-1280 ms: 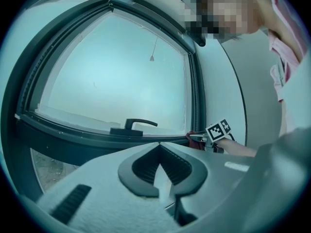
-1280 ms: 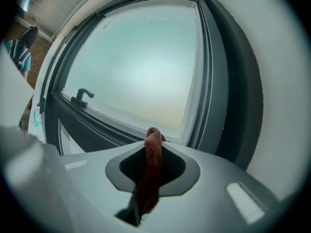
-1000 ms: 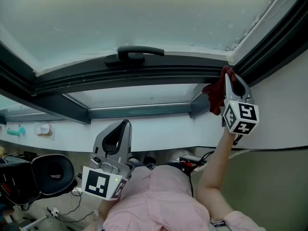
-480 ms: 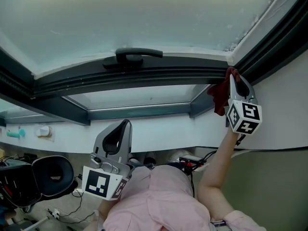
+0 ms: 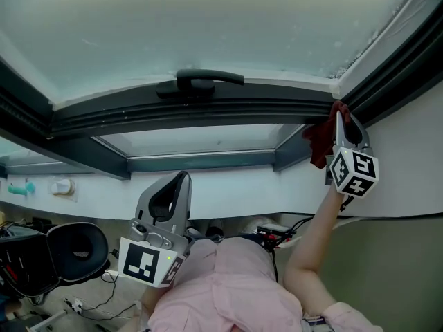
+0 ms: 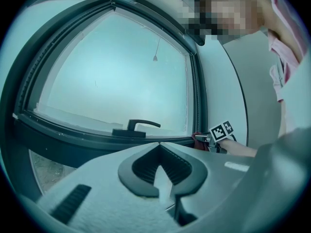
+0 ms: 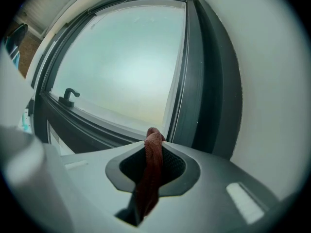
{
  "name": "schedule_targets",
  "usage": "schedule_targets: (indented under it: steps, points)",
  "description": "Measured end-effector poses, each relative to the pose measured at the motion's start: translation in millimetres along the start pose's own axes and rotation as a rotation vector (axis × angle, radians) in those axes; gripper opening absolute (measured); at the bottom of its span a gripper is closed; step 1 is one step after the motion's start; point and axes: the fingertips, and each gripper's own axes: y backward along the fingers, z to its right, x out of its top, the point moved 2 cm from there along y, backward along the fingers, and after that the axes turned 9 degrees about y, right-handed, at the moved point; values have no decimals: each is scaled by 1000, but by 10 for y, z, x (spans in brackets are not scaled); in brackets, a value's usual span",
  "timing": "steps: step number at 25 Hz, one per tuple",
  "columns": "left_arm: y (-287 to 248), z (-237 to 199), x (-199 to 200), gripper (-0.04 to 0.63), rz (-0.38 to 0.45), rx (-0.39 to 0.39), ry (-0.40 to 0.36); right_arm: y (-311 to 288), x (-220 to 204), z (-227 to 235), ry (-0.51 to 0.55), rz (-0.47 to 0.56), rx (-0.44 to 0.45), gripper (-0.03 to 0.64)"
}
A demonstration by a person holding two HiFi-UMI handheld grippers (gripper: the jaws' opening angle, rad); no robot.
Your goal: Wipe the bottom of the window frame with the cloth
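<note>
Cloth (image 5: 320, 138): dark red, bunched, at the far right end of the bottom rail, well to the right of the window handle (image 5: 201, 81). It sits in the corner where the rail meets the upright.

Right gripper (image 5: 339, 116): fingers (image 7: 194, 166) clamped tight on the cloth. A narrow fold stands proud of the tips, and the rest hangs loose below, on the handle side. From the head view we judge that the fold is touching the frame corner, but we cannot be sure of the contact.

Window frame (image 5: 208, 113): the dark bottom rail runs from this corner leftward, passes under the handle and goes on beyond it. It is stepped, with grooves along its length.

Step in hand, as we read it: start of the wipe, at the corner.
- We should lead with the fold, not the hard tips, and push it into the grooves.
- We should drag it toward the handle in one steady line, with even pressure.
- The clamp must stay firm, since so little cloth shows that a snag could pull it out.
- At the handle's base, which sits on the rail, we should go around it and not over it.

Left gripper (image 5: 178, 182): well below the handle and a little left of it, pointed up. Its fingers are together with nothing between them, and it has no part in the wipe.
</note>
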Motion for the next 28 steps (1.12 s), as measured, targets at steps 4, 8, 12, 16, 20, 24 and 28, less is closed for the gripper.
schedule_targets:
  steps: [4,8,12,16,20,24,28]
  points:
    - [106,-85,40,-2,5,11,0,123,123,-93,-46,68,-5,51]
    - [231,-165,69,-2,11,12,2,275,373,-353,-77,161,30,51]
    - [404,-238,122,-2,22,4,-2,470,663,-802,-71,233,109,51]
    - [599,-336,204,-2,27,-8,-9,609,831,-1472,-62,250,246,51]
    - [826,-455,267,-2,31,-6,-13,657,887,-2248,-42,240,390,49]
    - [1078,-598,295,-2,32,11,-13,598,850,-2918,-36,213,495,49]
    - [1309,-771,337,-2,43,37,-17,459,770,-3398,-20,169,541,48]
